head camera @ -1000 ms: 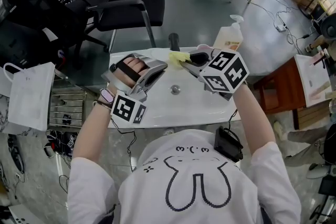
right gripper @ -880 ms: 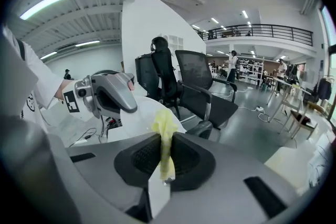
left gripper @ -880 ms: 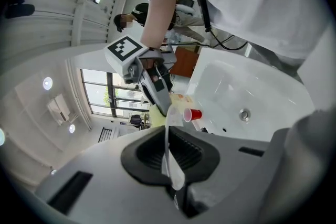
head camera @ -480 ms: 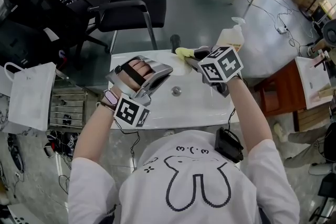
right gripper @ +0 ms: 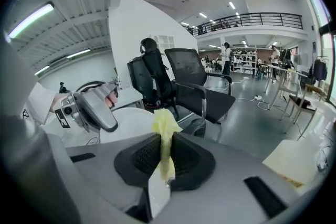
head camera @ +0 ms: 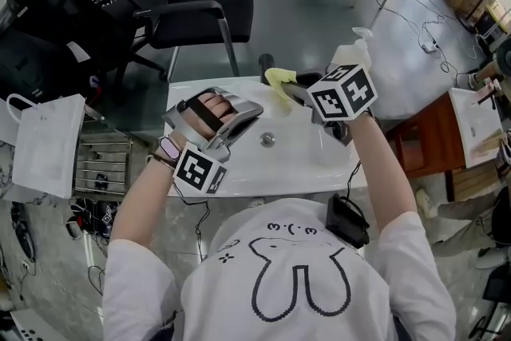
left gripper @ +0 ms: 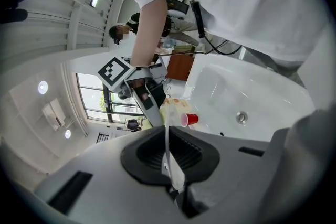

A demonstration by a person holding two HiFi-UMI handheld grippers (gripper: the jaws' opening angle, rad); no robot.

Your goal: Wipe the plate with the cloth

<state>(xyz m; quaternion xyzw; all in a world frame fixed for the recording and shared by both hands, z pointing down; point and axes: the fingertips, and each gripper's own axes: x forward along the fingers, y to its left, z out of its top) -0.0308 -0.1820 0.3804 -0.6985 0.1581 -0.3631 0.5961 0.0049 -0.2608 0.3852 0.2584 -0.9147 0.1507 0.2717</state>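
Two grippers are up over the white sink (head camera: 315, 160), both closed on sthg. The left gripper (left gripper: 169, 157) is clamped on the rim of the plate (right gripper: 130, 124). Its own view shows just a thin white edge pinched btw the pads, and the right gripper view shows the round white face held up above the basin. The right gripper (right gripper: 165, 160) is closed on the yellow cloth (right gripper: 164, 126), w/ a bunched tuft sticking out past the jaws. That tuft sits just beside the plate's near edge; can't tell if it's touching.

Step in hand, I'd say: the wipe itself, or the approach to it, w/ plate presented and cloth brought up to it.

Next move prob calls for pressing the tuft flat onto the plate's face & sweeping across it, while the left side holds firm. It's an edge-only grip, so too much push could twist the plate in the jaws. Light pressure, strokes toward the held rim vs away from it
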